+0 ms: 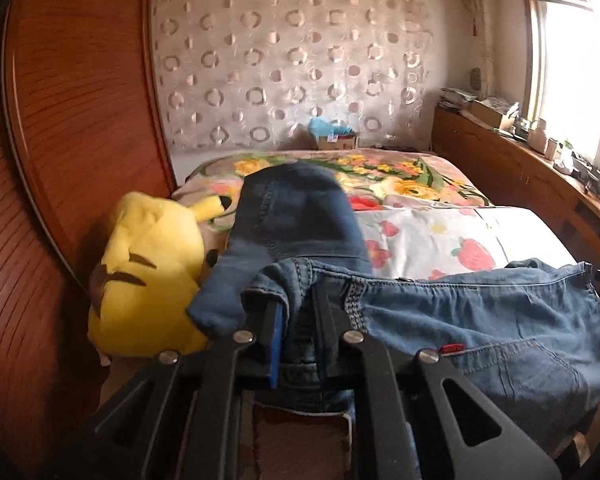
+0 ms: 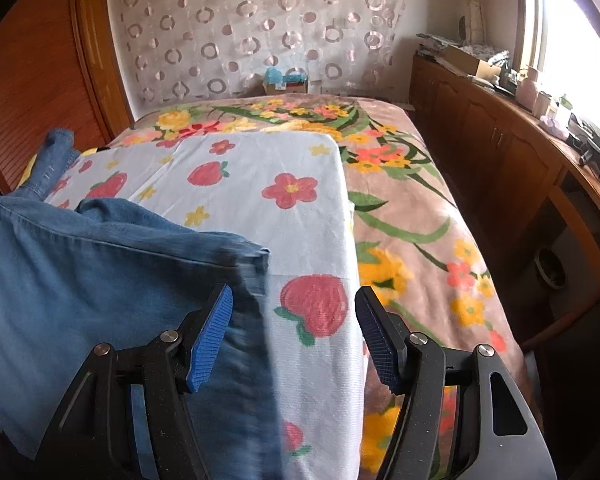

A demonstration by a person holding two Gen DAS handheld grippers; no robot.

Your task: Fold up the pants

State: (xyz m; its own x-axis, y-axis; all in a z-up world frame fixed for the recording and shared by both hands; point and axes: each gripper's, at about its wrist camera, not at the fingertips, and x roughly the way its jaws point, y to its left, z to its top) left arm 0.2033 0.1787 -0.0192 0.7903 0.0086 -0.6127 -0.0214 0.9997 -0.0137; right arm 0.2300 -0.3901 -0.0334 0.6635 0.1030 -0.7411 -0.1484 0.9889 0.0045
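Left claw point(image 1: 298, 312) clenched on pants point(image 1: 440, 312) waistband, denim bunched between pads. Right claw point(image 2: 294, 336) released, jaws wide above pants edge. Pants sprawl across bed point(image 2: 420, 208). Denim soft, floppy, moderately heavy; grip seams, waistband, hems.

1. Left black two-finger gripper with blue ribbed pads point(image 1: 298, 320): jaws drawn close together, pinching a fold of blue denim pants point(image 1: 460, 320) between the pads. Only the left finger's blue pad edge point(image 1: 277, 344) shows; the right finger is dark against the cloth. Gripper points forward and somewhat downward.
2. Right black two-finger gripper with blue ribbed pads point(image 2: 294, 338): jaws spread wide, nothing pressed between them. Left pad point(image 2: 210, 338) sits just over the pants' edge. Pointing steeply downward.
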